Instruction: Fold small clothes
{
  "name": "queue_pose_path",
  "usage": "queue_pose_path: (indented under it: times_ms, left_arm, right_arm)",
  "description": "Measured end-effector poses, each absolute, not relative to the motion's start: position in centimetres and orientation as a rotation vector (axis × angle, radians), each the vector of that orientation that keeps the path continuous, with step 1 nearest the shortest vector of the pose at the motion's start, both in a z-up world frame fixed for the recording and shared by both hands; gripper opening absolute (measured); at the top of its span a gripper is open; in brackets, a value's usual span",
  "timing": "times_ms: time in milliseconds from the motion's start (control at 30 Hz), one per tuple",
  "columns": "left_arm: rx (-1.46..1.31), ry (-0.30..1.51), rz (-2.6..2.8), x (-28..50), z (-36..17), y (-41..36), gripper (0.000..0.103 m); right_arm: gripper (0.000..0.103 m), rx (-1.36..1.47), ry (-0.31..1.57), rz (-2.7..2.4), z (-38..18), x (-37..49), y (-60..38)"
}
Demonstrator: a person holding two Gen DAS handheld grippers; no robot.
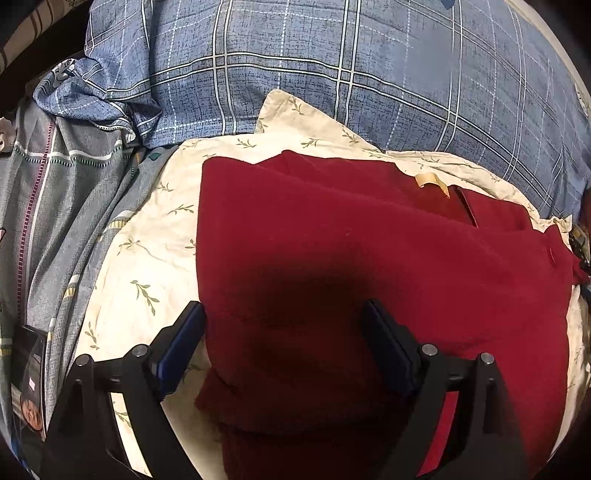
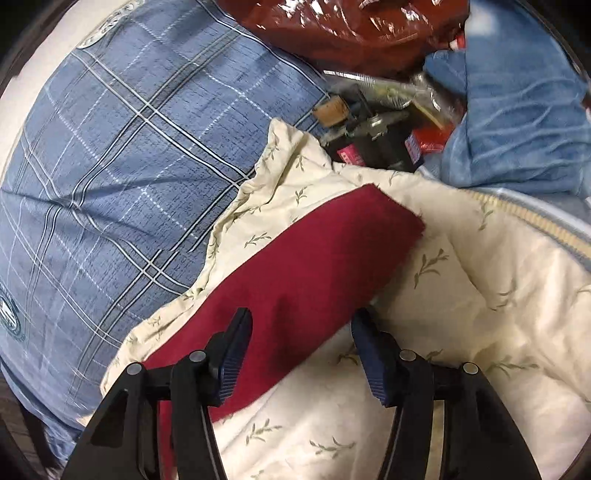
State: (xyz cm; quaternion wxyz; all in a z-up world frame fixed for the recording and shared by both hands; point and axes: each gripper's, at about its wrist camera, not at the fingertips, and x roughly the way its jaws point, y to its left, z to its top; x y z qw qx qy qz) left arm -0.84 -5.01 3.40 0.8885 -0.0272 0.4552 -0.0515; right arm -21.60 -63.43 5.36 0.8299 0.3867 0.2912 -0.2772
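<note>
A dark red garment (image 1: 332,266) lies partly folded on a cream cloth with a green leaf print (image 1: 147,266). A tan label (image 1: 430,181) and a red button (image 1: 551,254) show near its far right side. My left gripper (image 1: 282,321) is open, its jaws wide apart above the garment's near left part, holding nothing. In the right wrist view a narrow strip of the same red garment (image 2: 314,266) lies on the cream cloth (image 2: 480,332). My right gripper (image 2: 301,332) is open, its jaws on either side of the strip's near end.
A blue plaid pillow (image 1: 369,66) lies behind the cloth and also shows in the right wrist view (image 2: 110,166). Grey striped bedding (image 1: 62,206) is bunched at the left. A red plastic bag (image 2: 351,26), small dark boxes (image 2: 373,136) and a blue towel (image 2: 517,110) crowd the far right.
</note>
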Motion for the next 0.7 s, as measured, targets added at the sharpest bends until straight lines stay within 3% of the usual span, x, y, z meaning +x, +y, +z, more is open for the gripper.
queue_pose_path:
  times_ms: [33, 67, 100, 467, 700]
  left_arm:
    - [-0.055, 0.945, -0.106, -0.8, 3.4, -5.1, 0.088]
    - [-0.054, 0.946, -0.105, -0.8, 3.4, -5.1, 0.088]
    - [-0.056, 0.947, -0.104, -0.8, 3.3, -5.1, 0.088]
    - [-0.113, 0.895, -0.121, -1.8, 5.5, -3.9, 0.088]
    - [-0.229, 0.835, -0.088, -2.4, 7.5, -0.3, 0.088]
  right_arm:
    - [0.043, 0.780, 0.609, -0.589, 5.5, -21.2, -63.3]
    - [0.016, 0.746, 0.605, -0.583, 5.6, -20.9, -63.3]
    - [0.004, 0.735, 0.610, -0.575, 5.6, -20.6, -63.4]
    - [0.005, 0.573, 0.409, -0.533, 17.8, -25.4, -60.1]
    - [0.005, 0.390, 0.443, -0.144, 22.6, -20.0, -45.2]
